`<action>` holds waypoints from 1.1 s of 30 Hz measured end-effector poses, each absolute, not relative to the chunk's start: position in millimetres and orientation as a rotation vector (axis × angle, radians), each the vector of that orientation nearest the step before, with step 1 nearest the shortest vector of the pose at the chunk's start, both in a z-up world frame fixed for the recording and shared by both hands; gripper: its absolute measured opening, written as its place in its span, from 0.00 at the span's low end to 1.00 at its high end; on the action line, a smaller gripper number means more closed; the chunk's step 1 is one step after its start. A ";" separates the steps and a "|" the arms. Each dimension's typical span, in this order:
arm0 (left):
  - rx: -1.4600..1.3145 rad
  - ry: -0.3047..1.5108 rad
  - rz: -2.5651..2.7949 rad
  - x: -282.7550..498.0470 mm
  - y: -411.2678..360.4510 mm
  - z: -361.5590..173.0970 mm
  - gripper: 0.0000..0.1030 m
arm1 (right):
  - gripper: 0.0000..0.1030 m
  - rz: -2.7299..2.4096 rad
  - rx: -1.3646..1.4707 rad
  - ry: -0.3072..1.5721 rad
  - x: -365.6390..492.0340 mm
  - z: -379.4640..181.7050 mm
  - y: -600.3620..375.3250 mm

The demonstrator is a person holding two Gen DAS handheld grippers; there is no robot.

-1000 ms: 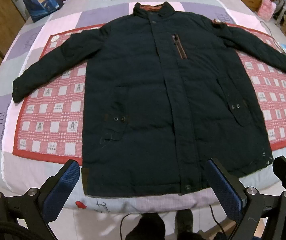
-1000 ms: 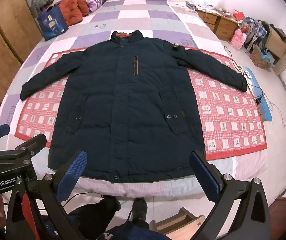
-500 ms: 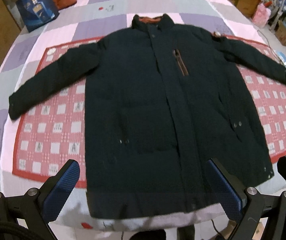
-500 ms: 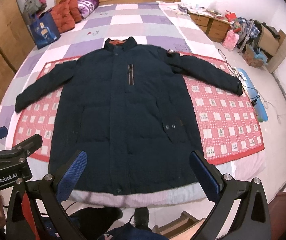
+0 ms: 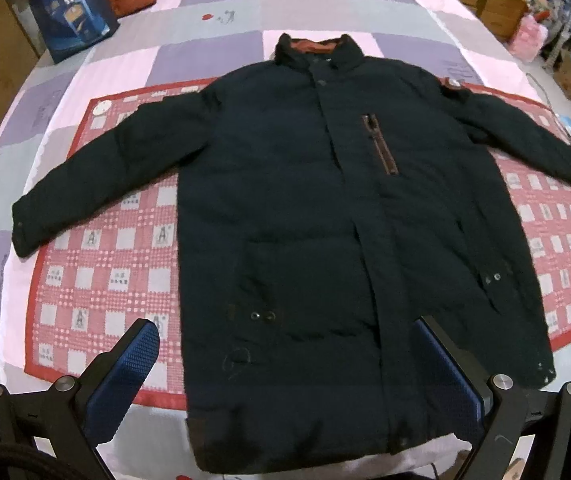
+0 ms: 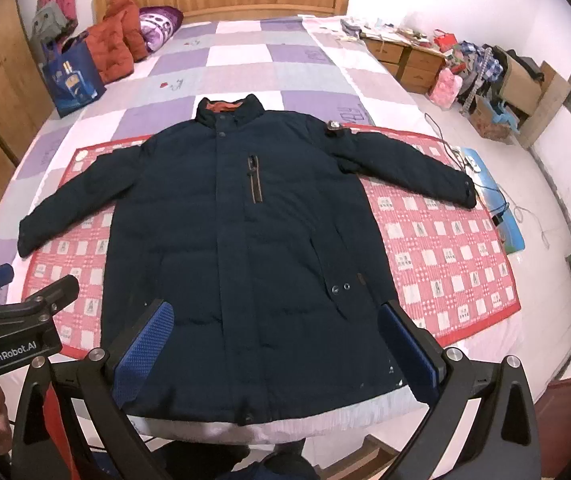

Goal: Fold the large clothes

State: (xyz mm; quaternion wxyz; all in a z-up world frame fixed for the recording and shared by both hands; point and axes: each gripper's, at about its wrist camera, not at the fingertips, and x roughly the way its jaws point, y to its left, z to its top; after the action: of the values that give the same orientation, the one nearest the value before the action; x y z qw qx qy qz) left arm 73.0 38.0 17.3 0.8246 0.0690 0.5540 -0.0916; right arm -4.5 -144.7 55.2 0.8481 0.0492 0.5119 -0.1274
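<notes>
The bed (image 6: 245, 60) carries a red checked mat (image 6: 445, 248) under the spread coat (image 6: 245, 240), plus a blue bag (image 6: 73, 80) near the headboard.

Dark navy padded coat (image 5: 305, 216), long and zipped shut, laid flat and face up on the bed. Both sleeves spread outward, orange-lined collar at the far end, hem at the near edge. Brown-trimmed chest zip; snap-flap pockets low down.

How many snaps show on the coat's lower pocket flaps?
4. Two on the pocket flap at picture-left, two on the pocket flap at picture-right of the coat. Dark fabric may hide more.
</notes>
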 end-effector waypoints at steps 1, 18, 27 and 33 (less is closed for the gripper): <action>0.148 1.180 -0.189 73.1 37.5 15.9 1.00 | 1.00 -0.267 0.101 1.079 -1.9 53.9 -146.1; 0.059 1.219 -0.029 125.3 -8.9 -53.6 1.00 | 1.00 -0.101 0.021 1.089 88.4 -7.3 -200.9; 0.088 1.194 0.007 194.2 -32.8 -175.3 1.00 | 1.00 -0.085 0.022 1.082 164.2 -124.2 -251.8; 0.091 1.146 -0.015 258.8 -48.1 -239.6 1.00 | 1.00 -0.079 -0.081 1.036 236.3 -205.2 -286.6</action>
State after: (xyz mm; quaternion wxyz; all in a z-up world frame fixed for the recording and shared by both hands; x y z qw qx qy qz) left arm 258.8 -48.1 -239.6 0.8392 0.0428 0.5420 -0.0071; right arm 236.3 -286.6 -205.2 0.8672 -0.0389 0.4949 -0.0375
